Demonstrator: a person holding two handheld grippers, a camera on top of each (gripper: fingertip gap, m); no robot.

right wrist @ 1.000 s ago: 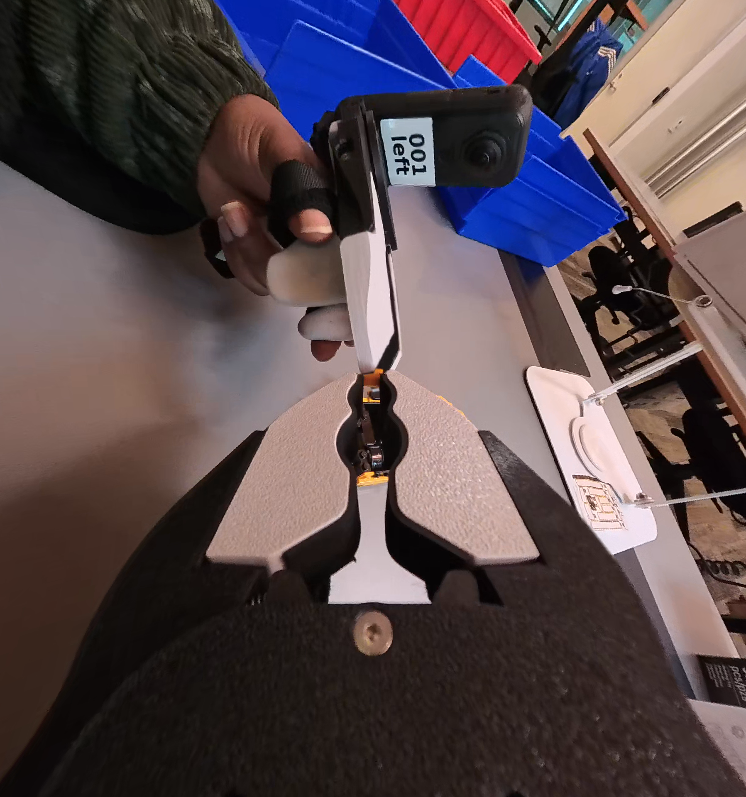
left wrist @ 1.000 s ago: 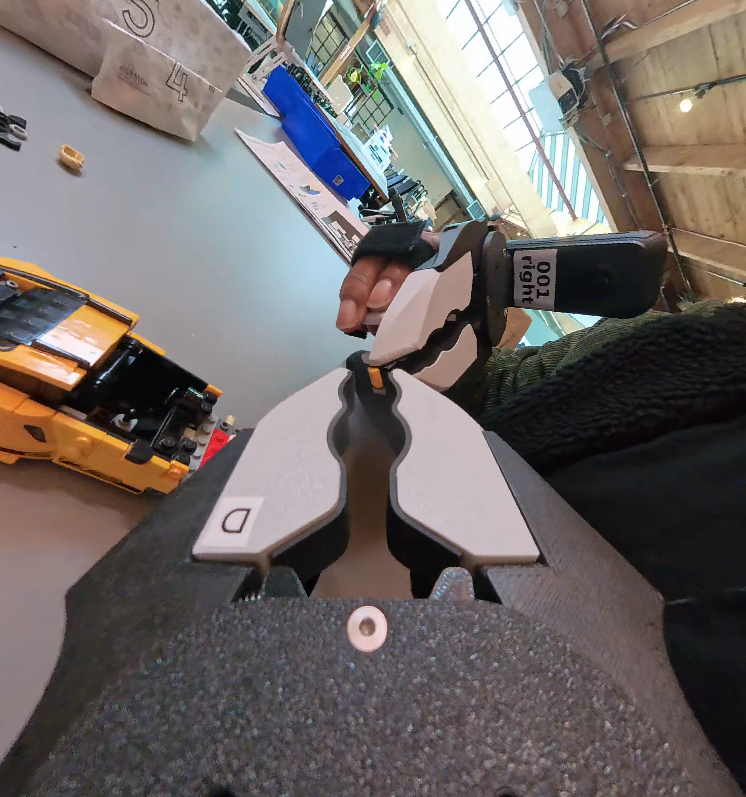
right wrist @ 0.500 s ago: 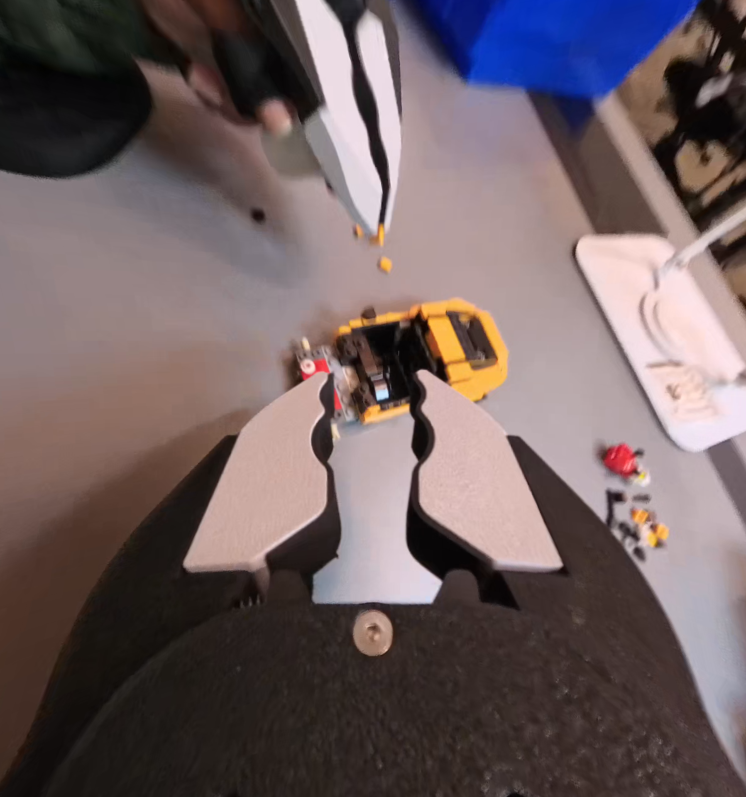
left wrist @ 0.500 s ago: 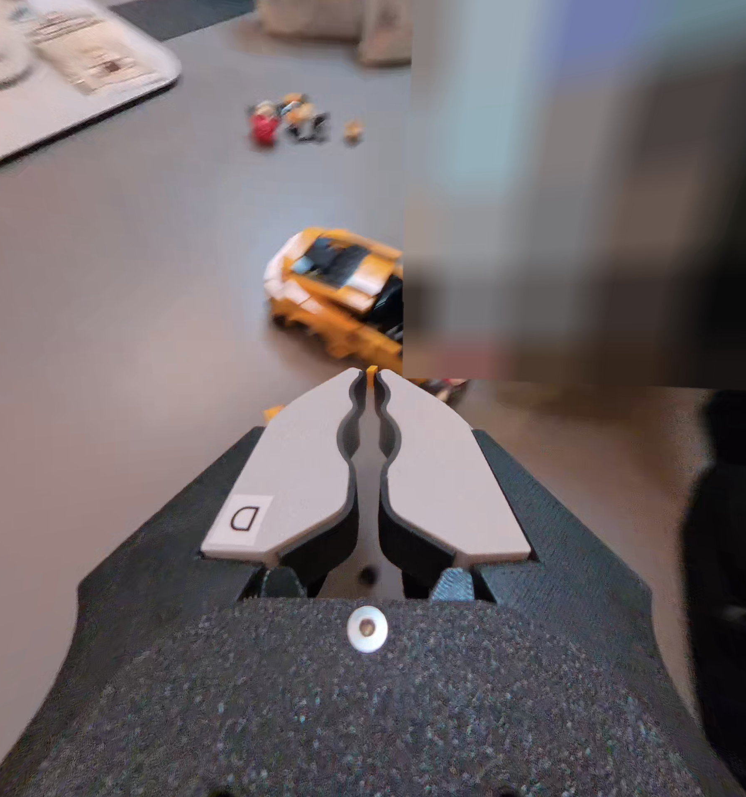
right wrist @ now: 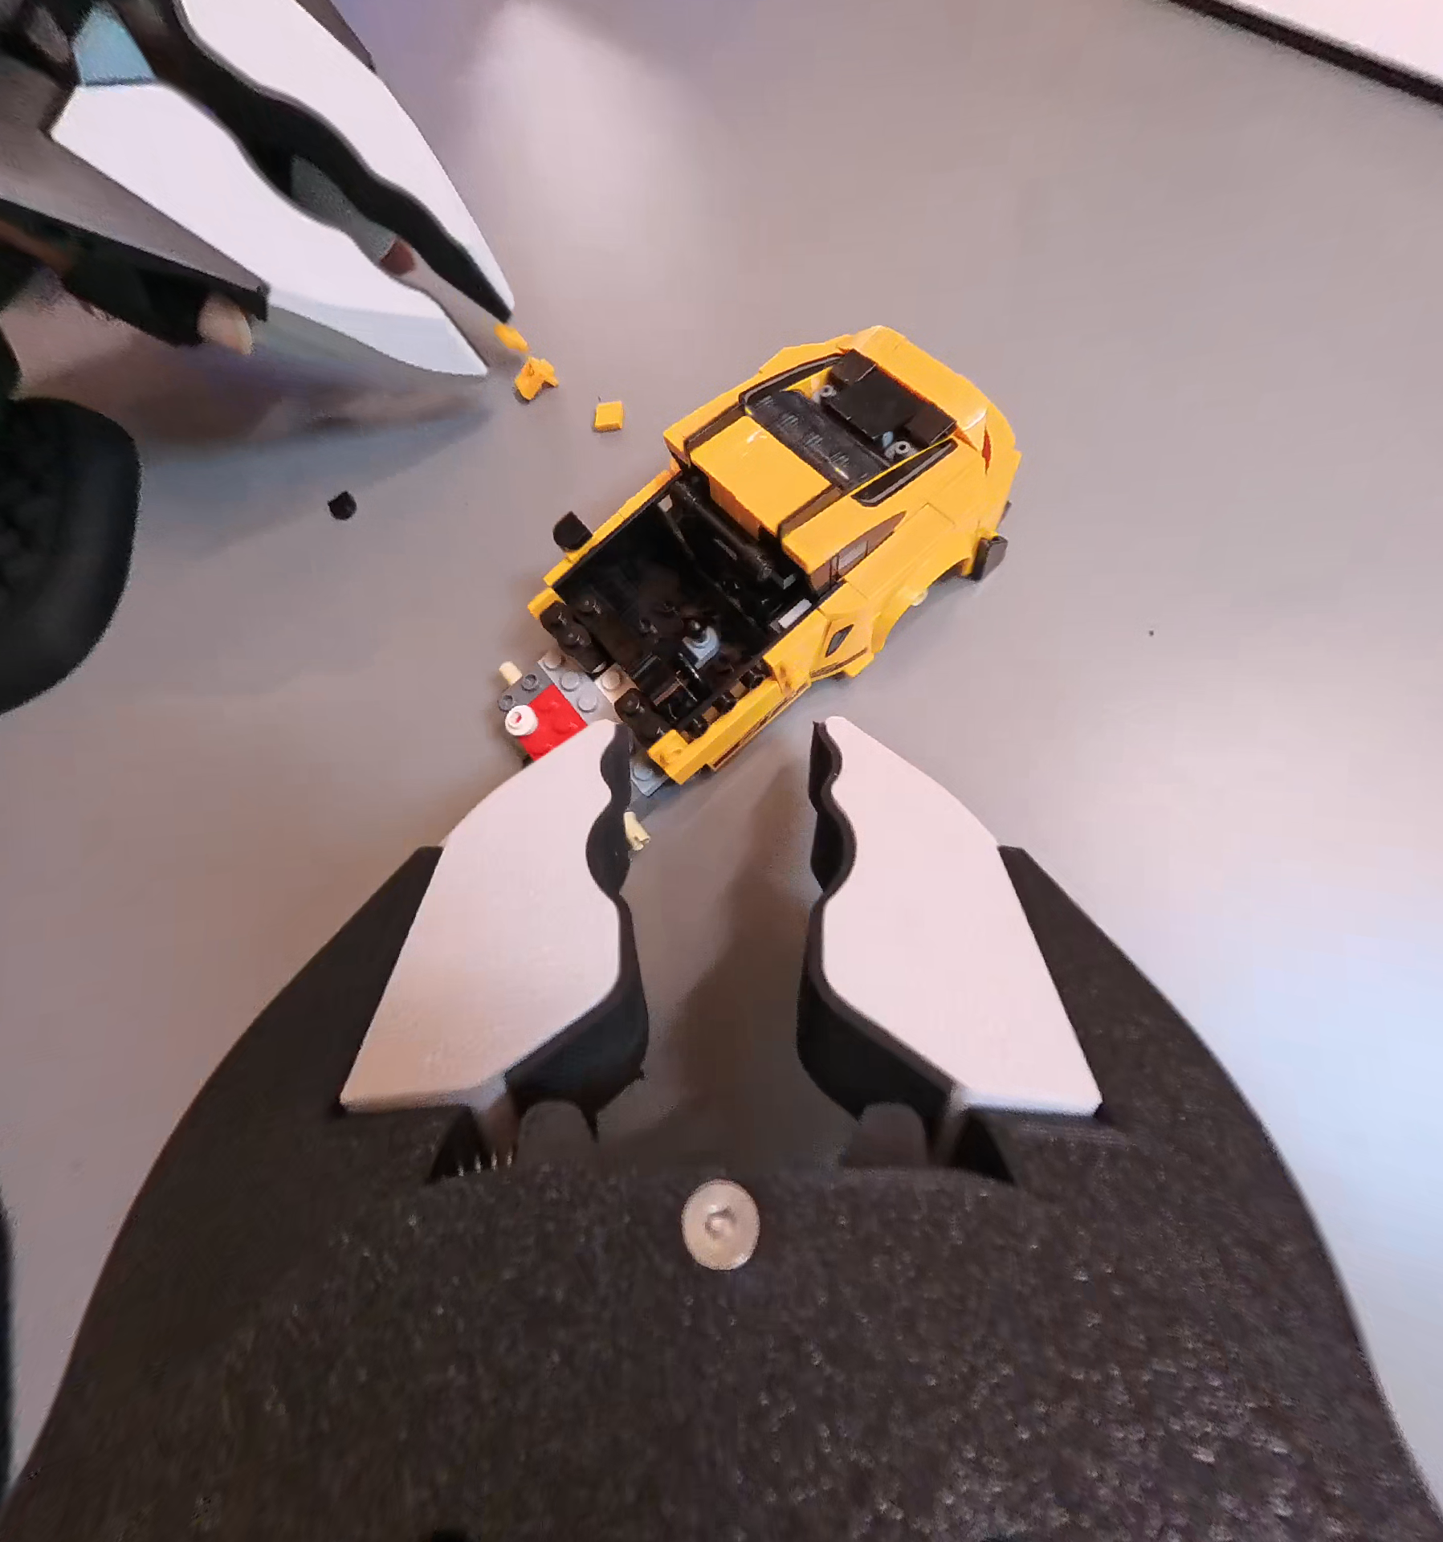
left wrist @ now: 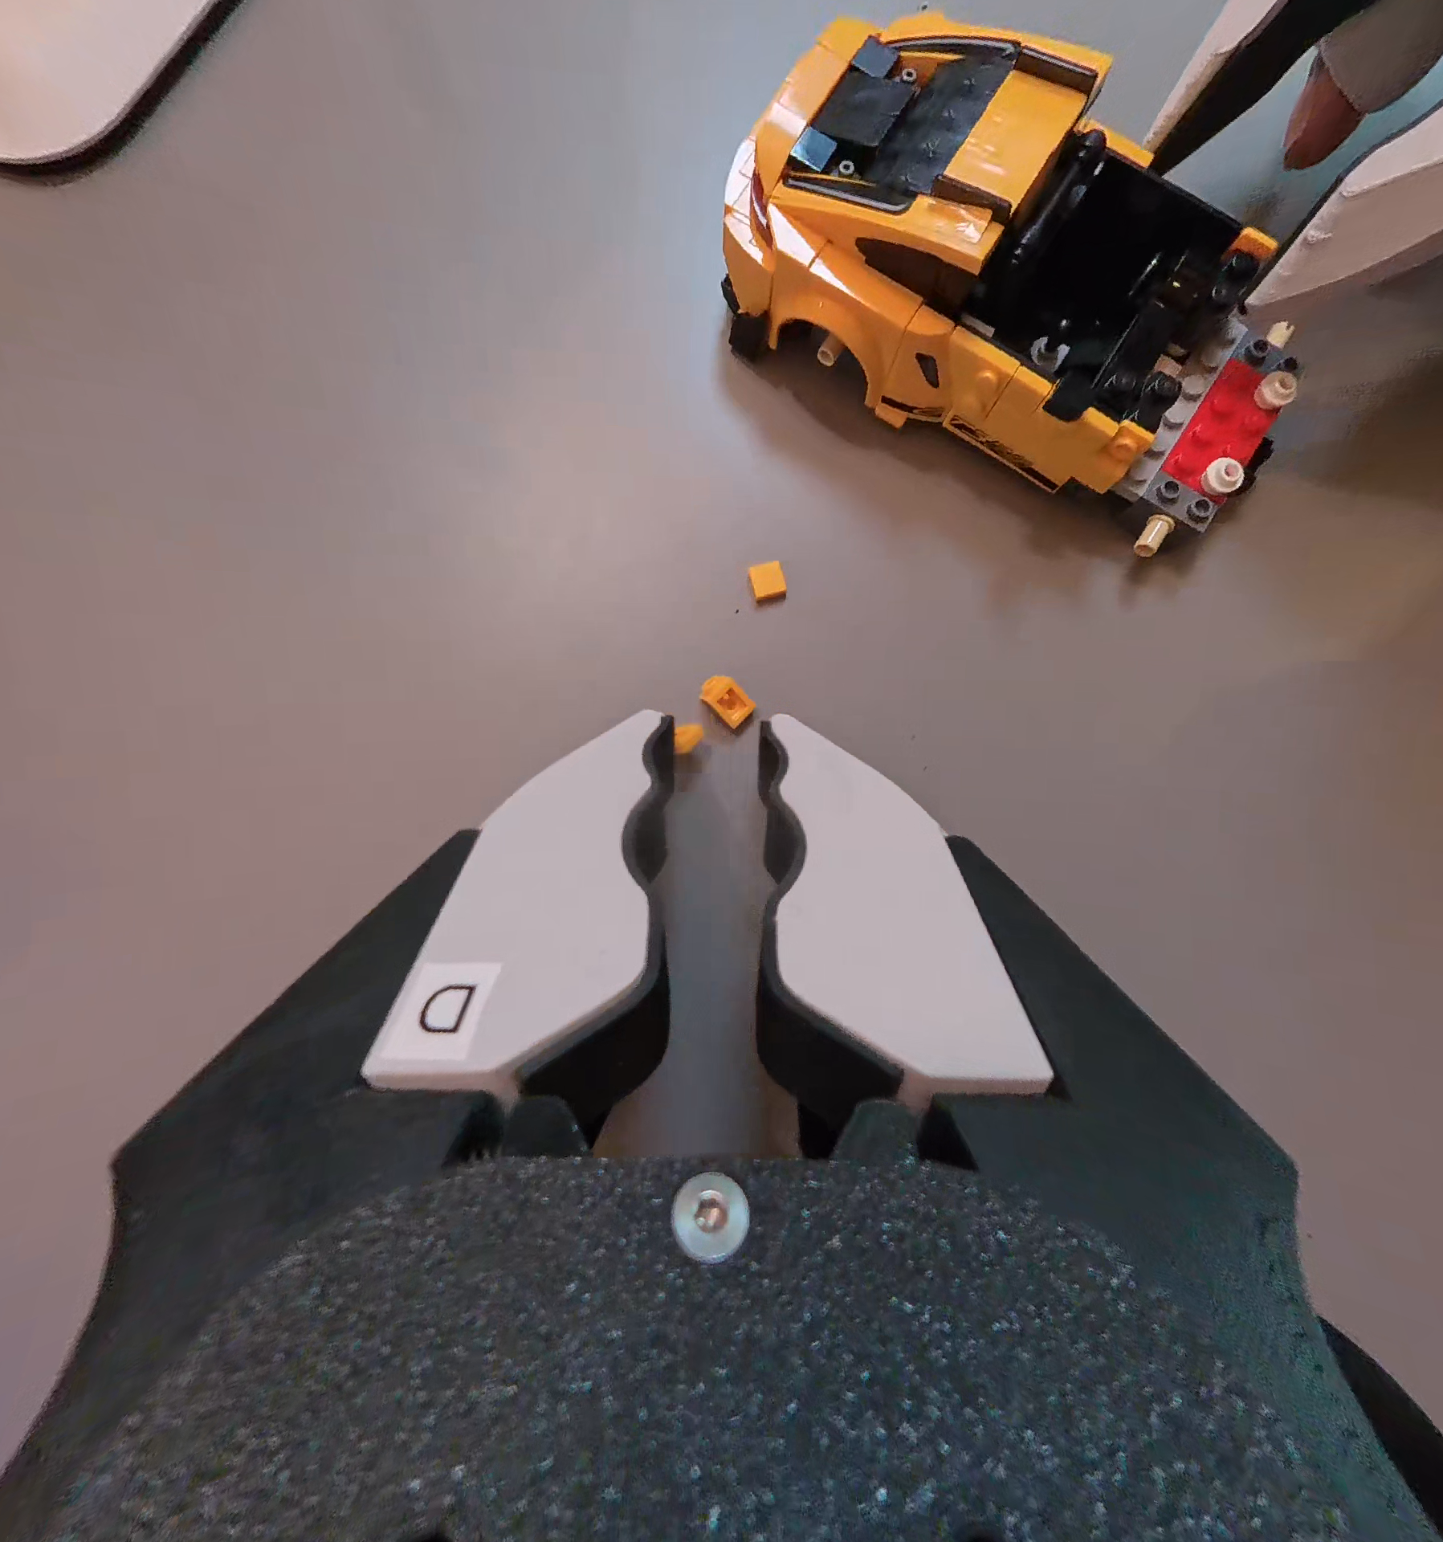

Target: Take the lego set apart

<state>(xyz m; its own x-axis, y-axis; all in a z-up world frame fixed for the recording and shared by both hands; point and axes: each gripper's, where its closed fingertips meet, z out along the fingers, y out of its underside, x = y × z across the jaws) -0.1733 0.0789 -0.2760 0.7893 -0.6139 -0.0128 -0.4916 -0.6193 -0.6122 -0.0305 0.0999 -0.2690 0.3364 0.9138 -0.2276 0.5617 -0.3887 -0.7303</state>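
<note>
1. The left gripper, a black body with pale grey fingers and wavy black inner pads, hangs low over the grey table with its jaws parted by a narrow gap and nothing held between them.
2. A tiny orange Lego bit sits right at the tip of its left finger; whether it touches the pad cannot be told.
3. Just ahead of the tips lies a small orange Lego plate turned underside up, and a little farther on a flat square orange tile rests alone on the table.
4. The right gripper, of the same build, is spread wide and empty, its tips poised just above the stripped front end of the car.
5. The yellow and black Lego sports car stands on the table between the two grippers, its hood gone so that the black interior shows.
6. At its nose a red plate on grey studded pieces is laid bare, with small cream pegs sticking out.
7. In the right wrist view a small black round piece lies apart from the car, near the left gripper.
8. A white tray with rounded corners lies at the far left corner in the left wrist view.
</note>
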